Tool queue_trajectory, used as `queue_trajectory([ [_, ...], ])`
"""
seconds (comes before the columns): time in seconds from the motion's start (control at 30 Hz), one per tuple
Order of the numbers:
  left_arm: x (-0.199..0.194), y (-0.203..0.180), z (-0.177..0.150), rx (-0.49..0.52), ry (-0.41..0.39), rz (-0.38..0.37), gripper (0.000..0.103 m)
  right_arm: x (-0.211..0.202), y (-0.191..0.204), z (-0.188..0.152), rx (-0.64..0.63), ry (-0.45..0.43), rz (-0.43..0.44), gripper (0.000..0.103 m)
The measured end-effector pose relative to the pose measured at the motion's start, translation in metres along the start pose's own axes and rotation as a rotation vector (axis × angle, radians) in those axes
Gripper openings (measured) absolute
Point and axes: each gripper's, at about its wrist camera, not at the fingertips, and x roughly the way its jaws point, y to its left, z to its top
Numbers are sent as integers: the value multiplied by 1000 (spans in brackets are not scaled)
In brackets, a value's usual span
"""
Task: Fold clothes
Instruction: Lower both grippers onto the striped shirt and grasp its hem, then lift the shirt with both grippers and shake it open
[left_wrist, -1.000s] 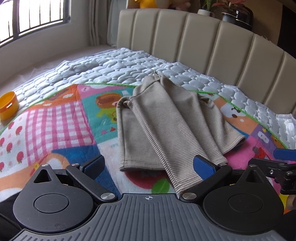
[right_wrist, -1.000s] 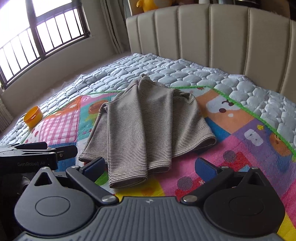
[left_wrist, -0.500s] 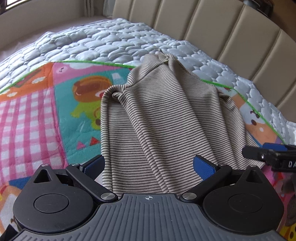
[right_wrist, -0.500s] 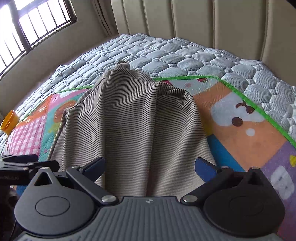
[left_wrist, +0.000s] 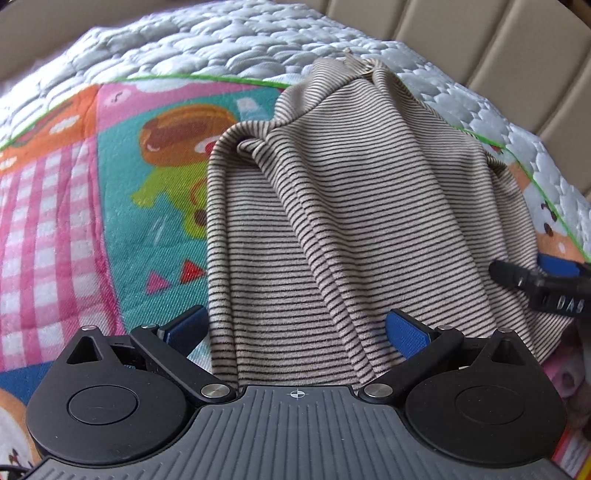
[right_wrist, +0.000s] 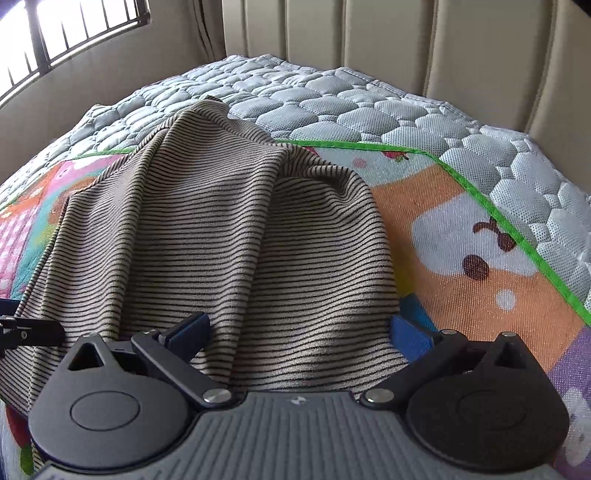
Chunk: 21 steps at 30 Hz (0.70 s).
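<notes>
with both sets of jaws spread wide over the near hem, best to take the bite evenly. striped top (left_wrist: 351, 221) lying on the patterned play mat (left_wrist: 66, 229), collar end up on the grey quilted mattress (right_wrist: 369, 110), sleeves already laid inward. left gripper (left_wrist: 295, 328) released, straddling the left half of the hem, one blue pad just off the cloth edge. right gripper (right_wrist: 299, 328) released too, spanning the right half, nothing pinched yet as far as can be seen. judged next: lower until the pads meet the hem, close on every layer together, not only the top sleeve. keep both grips level and well apart so the fold line runs straight. lift low, carry toward the collar, lay flat. risk: loose sleeve slipping out, cloth bunching at the centre.
</notes>
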Motion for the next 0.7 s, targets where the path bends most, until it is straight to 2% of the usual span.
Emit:
queue_trajectory([
  [0.07, -5, 6, 4, 6, 21, -35, 103, -15, -7, 7, -2, -50, 17, 103],
  [0.13, -19, 12, 12, 19, -9, -76, 103, -16, -19, 16, 15, -57, 13, 99],
  [0.17, -25, 13, 17, 44, -29, -87, 103, -14, -25, 20, 29, -48, 18, 93],
  [0.23, -29, 11, 28, 122, -60, -98, 103, -11, -39, 29, 57, -30, 28, 65],
  [0.3, -13, 17, 36, 119, 13, -130, 103, -2, -48, 33, 105, -2, 56, 55],
  [0.37, 4, 25, 39, 63, 83, -136, 96, 4, -46, 32, 129, 17, 93, 50],
  [0.47, 8, 31, 38, 36, 73, -158, 95, 9, -35, 29, 106, 43, 135, 46],
  [0.5, 8, 31, 37, 39, 73, -156, 93, 10, -27, 28, 72, 55, 139, 42],
  [0.53, 8, 29, 37, 58, 75, -139, 85, 10, -20, 26, 37, 70, 143, 31],
  [0.6, 5, 25, 36, 101, 76, -108, 76, 5, -8, 22, -26, 98, 142, 18],
  [0.67, 1, 22, 34, 137, 84, -106, 61, -3, 2, 14, -100, 127, 140, 17],
  [0.7, -2, 20, 32, 149, 99, -109, 57, -8, 6, 9, -137, 145, 142, 17],
])
